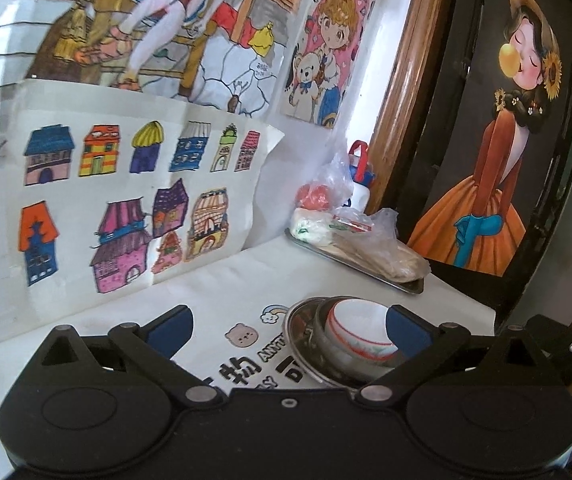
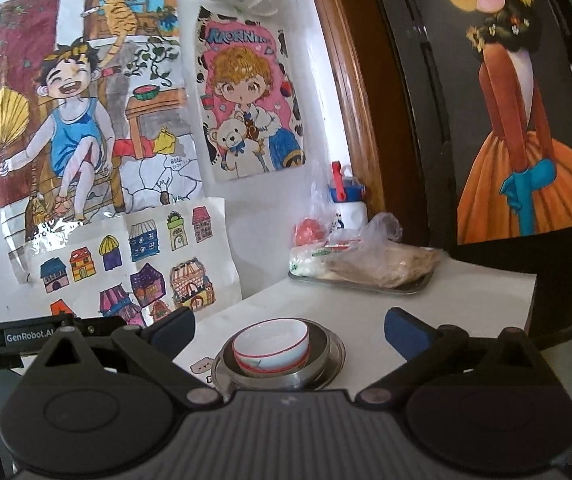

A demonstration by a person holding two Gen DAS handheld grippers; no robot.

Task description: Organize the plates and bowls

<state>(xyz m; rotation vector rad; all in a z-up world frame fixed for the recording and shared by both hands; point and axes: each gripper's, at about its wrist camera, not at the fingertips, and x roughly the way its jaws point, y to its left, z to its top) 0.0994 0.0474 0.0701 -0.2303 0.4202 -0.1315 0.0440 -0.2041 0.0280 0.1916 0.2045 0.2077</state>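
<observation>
1. The left gripper [image 1: 288, 330] stands with its blue-padded jaws spread wide and nothing between the pads; the stack of dishes sits at lower centre-right of its view, partly behind the right-hand finger.
2. The right gripper [image 2: 289, 330] is likewise spread wide and empty, with the stack low in the centre of its view, framed between the fingers but apart from them.
3. The stack: a small white ceramic bowl with a red rim band [image 2: 271, 345] nests inside a round steel bowl [image 2: 318, 364], which rests on a shallow steel plate [image 2: 336, 354] on the white printed tablecloth [image 2: 446, 300].
4. Likely risk: the ceramic bowl looks slightly tilted in the steel one, so a bump from a finger could rock or tip it.
5. A rectangular steel tray [image 2: 418, 286] carrying plastic-wrapped food lies at the far right edge of the table; a careless sweep could catch it.
6. The steel looks slippery; a pinch on the rim may slide off.
</observation>
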